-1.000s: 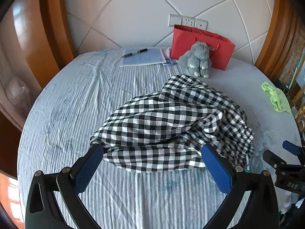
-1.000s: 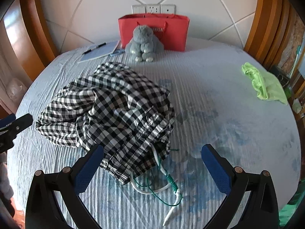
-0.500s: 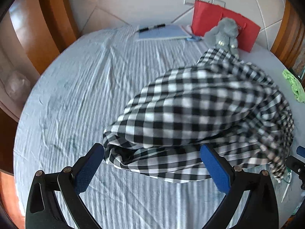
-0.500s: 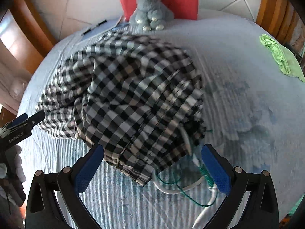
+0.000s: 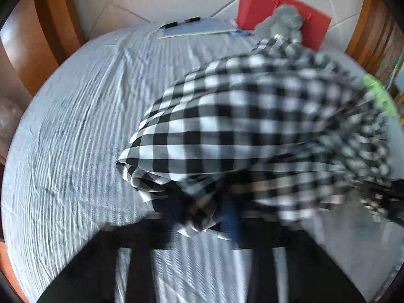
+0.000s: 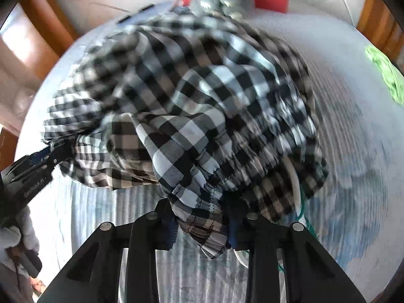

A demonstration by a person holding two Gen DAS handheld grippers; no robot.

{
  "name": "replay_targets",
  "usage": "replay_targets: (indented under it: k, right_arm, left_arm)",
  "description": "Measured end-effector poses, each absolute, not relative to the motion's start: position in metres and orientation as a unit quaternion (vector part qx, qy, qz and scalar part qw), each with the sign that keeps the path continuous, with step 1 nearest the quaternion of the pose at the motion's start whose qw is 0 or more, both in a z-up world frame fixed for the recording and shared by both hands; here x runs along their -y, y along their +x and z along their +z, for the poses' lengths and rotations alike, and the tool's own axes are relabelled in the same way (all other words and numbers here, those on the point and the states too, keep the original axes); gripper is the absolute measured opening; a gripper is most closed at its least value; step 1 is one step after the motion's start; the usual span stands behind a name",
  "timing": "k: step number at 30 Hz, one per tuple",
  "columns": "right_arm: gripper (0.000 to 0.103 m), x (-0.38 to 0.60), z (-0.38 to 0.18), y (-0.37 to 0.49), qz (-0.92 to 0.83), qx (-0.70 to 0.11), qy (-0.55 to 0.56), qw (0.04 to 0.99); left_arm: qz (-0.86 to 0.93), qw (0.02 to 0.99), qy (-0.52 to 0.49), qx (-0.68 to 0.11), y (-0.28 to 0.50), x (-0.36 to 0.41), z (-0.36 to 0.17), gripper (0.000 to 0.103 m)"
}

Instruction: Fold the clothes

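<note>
Wide bare bed sheet (image 5: 75, 131) fills the left half of the left wrist frame, open for a pass. The checkered garment (image 5: 252, 126) heaps across centre and right, while notebook (image 5: 197, 26), red bag (image 5: 262, 10) and grey plush toy (image 5: 287, 22) line the top. In the right wrist frame, bare sheet runs right, green cloth (image 6: 386, 73) at its edge.

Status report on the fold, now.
Left gripper, right gripper closing on checkered garment edge. Garment bunched on bed. White cord underneath.
</note>
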State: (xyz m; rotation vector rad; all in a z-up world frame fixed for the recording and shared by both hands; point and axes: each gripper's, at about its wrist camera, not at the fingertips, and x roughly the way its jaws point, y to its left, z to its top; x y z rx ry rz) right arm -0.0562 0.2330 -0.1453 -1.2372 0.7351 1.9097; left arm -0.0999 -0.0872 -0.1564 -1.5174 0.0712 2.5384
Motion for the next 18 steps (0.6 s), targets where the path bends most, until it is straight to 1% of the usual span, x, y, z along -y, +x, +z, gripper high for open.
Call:
replay_targets:
  k: [3, 5, 11, 12, 13, 14, 15, 16, 18]
  right_arm:
    - [0.028, -0.232, -0.110, -0.037, 0.760, -0.248, -0.448, 0.401]
    - [0.027, -0.237, -0.080, -0.008, 0.762, -0.232, -0.415, 0.439]
    - [0.027, -0.244, -0.028, 0.087, 0.729, -0.236, -0.363, 0.530]
    - [0.027, -0.243, -0.027, 0.101, 0.718, -0.238, -0.363, 0.544]
    - [0.027, -0.242, -0.027, 0.120, 0.706, -0.242, -0.363, 0.558]
    - [0.027, -0.242, -0.028, 0.138, 0.694, -0.248, -0.365, 0.569]
    - [0.027, -0.244, -0.032, 0.151, 0.683, -0.258, -0.371, 0.574]
    - [0.027, -0.246, -0.038, 0.162, 0.672, -0.268, -0.382, 0.575]
    - [0.033, -0.247, -0.055, 0.180, 0.658, -0.294, -0.405, 0.562]
  left_arm:
    - [0.870, 0.112, -0.481, -0.008, -0.085, 0.087, -0.122, 0.013]
    - [0.871, 0.132, -0.473, 0.008, -0.077, 0.086, -0.101, 0.013]
    - [0.852, 0.207, -0.477, 0.059, -0.053, 0.069, -0.070, 0.012]
    - [0.848, 0.218, -0.478, 0.063, -0.051, 0.067, -0.067, 0.014]
    - [0.845, 0.227, -0.480, 0.067, -0.049, 0.063, -0.065, 0.028]
    - [0.843, 0.234, -0.480, 0.070, -0.049, 0.059, -0.064, 0.038]
    - [0.846, 0.231, -0.476, 0.069, -0.053, 0.054, -0.065, 0.059]
    - [0.851, 0.225, -0.470, 0.066, -0.054, 0.052, -0.064, 0.065]
    - [0.855, 0.210, -0.470, 0.060, -0.059, 0.049, -0.066, 0.065]
